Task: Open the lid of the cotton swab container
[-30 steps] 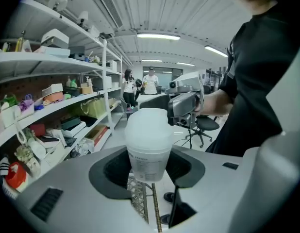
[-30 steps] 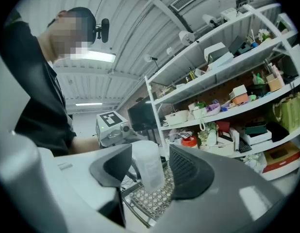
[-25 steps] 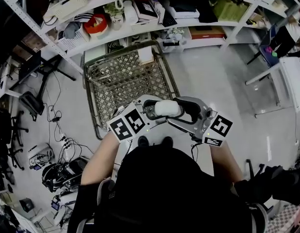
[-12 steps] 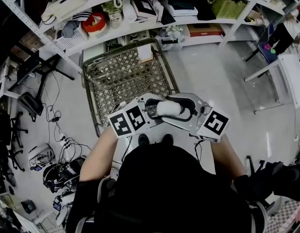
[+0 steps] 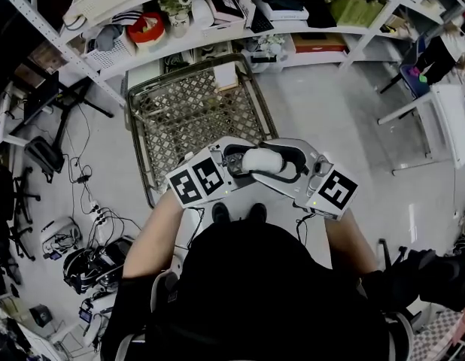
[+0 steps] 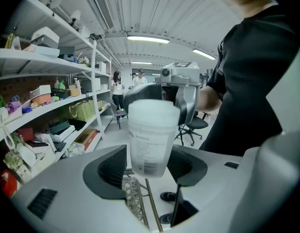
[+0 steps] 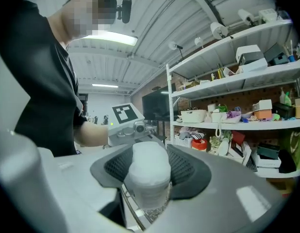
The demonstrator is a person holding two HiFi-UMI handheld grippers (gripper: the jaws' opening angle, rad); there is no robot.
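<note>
The cotton swab container [image 5: 261,161], a clear tub with a white lid, lies level between my two grippers above the cart. In the left gripper view its labelled body [image 6: 152,140] sits between the dark pads of my left gripper [image 6: 149,155], whose jaws are opening; the pads stand close beside the tub and hardly press it. My right gripper [image 7: 149,165] faces it from the other end, jaws closing, pads against the white lid [image 7: 147,161]. In the head view the left gripper [image 5: 236,161] and right gripper [image 5: 283,164] point at each other.
A wire shopping cart [image 5: 195,115] stands on the floor right below the grippers. Stocked white shelves [image 5: 217,28] run along the far side. Cables and gear lie on the floor at the left [image 5: 74,239]. A white table [image 5: 451,126] is at the right.
The container and both grippers have stayed above the cart's near edge and drifted slightly right. The right gripper's pads have come in onto the lid.
</note>
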